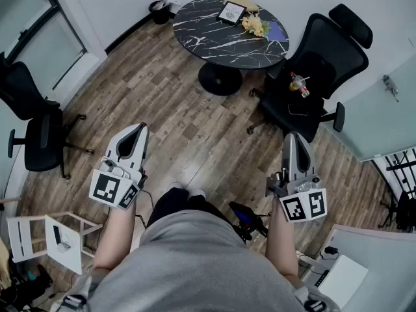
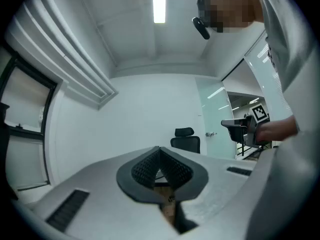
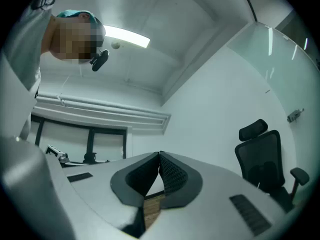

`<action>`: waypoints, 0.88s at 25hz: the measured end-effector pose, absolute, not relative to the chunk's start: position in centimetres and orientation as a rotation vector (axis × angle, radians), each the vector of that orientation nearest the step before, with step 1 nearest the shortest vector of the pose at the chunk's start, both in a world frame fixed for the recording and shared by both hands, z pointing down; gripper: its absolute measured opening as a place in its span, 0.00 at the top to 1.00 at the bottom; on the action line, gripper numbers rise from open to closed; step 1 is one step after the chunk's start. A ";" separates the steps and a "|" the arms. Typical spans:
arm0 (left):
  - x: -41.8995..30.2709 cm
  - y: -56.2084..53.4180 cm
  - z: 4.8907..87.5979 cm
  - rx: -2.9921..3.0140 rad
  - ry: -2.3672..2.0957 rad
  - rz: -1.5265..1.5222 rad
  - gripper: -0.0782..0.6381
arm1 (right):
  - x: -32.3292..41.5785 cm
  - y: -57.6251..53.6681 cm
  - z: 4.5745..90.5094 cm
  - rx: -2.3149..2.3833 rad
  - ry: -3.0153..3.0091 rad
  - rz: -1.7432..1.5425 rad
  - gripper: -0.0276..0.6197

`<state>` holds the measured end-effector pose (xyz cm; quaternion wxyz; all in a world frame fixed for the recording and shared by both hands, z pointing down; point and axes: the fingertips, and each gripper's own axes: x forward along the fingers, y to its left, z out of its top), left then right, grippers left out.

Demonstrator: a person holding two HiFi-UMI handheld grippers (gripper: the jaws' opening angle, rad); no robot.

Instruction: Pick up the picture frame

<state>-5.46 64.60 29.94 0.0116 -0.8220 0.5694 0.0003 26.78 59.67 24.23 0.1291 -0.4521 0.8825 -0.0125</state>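
A room with a wood-plank floor and white walls holds a round black marble surface on a single foot, well ahead of the person. The picture frame sits on the far side of that surface, just beside a bunch of yellow flowers and near a purple sheet; whether it lies flat or leans cannot be told. A black office chair stands to the right of the surface with a small bottle on its seat, and a second black chair stands by the left wall. The left claw and the right claw are held out in front of the person's body, one on each side, both well apart from the surface and the frame. Each claw is clenched, its ribbed pads meeting at the tips with nothing between them.
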 end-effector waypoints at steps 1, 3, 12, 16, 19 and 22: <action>-5.3 64.5 29.9 -2.565 1.774 0.005 0.88 | 26.8 59.6 24.2 -1.312 2.567 -0.035 0.92; -5.1 64.3 29.9 -2.571 1.771 0.015 0.88 | 26.8 59.5 24.1 -1.309 2.570 -0.032 0.92; -4.7 62.9 29.9 -2.572 1.769 0.032 0.88 | 27.4 58.8 24.1 -1.309 2.579 -0.026 0.92; -4.6 62.4 29.7 -2.568 1.767 0.032 0.88 | 27.6 58.5 23.9 -1.294 2.563 -0.036 0.92; -4.7 61.9 30.0 -2.571 1.773 0.027 0.88 | 28.3 58.2 23.7 -1.305 2.508 -0.051 0.92; -4.8 61.4 30.2 -2.577 1.774 0.020 0.88 | 28.8 57.8 23.6 -1.319 2.481 -0.046 0.91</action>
